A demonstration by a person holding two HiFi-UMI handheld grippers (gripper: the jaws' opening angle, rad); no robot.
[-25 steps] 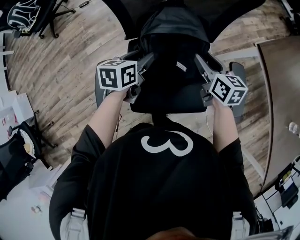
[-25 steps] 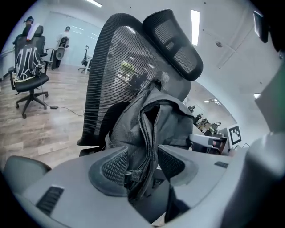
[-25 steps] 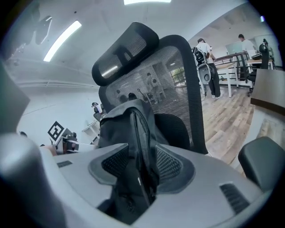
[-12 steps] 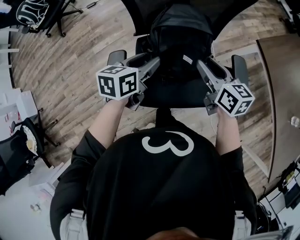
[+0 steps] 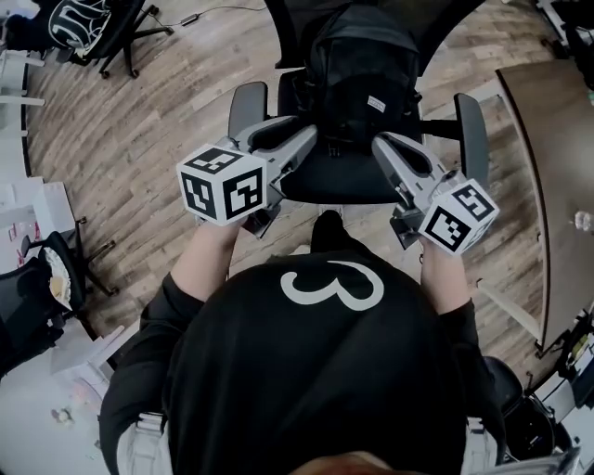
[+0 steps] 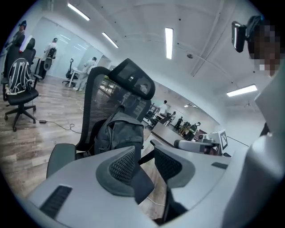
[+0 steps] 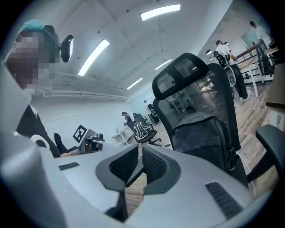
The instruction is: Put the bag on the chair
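Observation:
A black backpack (image 5: 357, 65) stands upright on the seat of a black office chair (image 5: 339, 178), leaning on its mesh backrest. My left gripper (image 5: 308, 135) hovers over the seat's front left, clear of the bag; its jaws are closing, with a gap and nothing between them. My right gripper (image 5: 379, 144) is over the front right, its jaws closing and almost together, empty. The left gripper view has the backpack (image 6: 118, 133) beyond the left gripper (image 6: 144, 153). The right gripper view shows the backpack (image 7: 205, 133) to the right of the right gripper (image 7: 139, 156).
The chair's armrests (image 5: 246, 107) (image 5: 471, 125) flank the two grippers. A brown desk (image 5: 557, 186) runs along the right. Another office chair (image 5: 79, 23) with a bag stands at the far left, and a cluttered chair (image 5: 37, 288) at the left edge. People stand far off.
Both grippers have drawn back from the backpack toward the person. The backpack stays on the seat. Both pairs of jaws have narrowed, the right more than the left.

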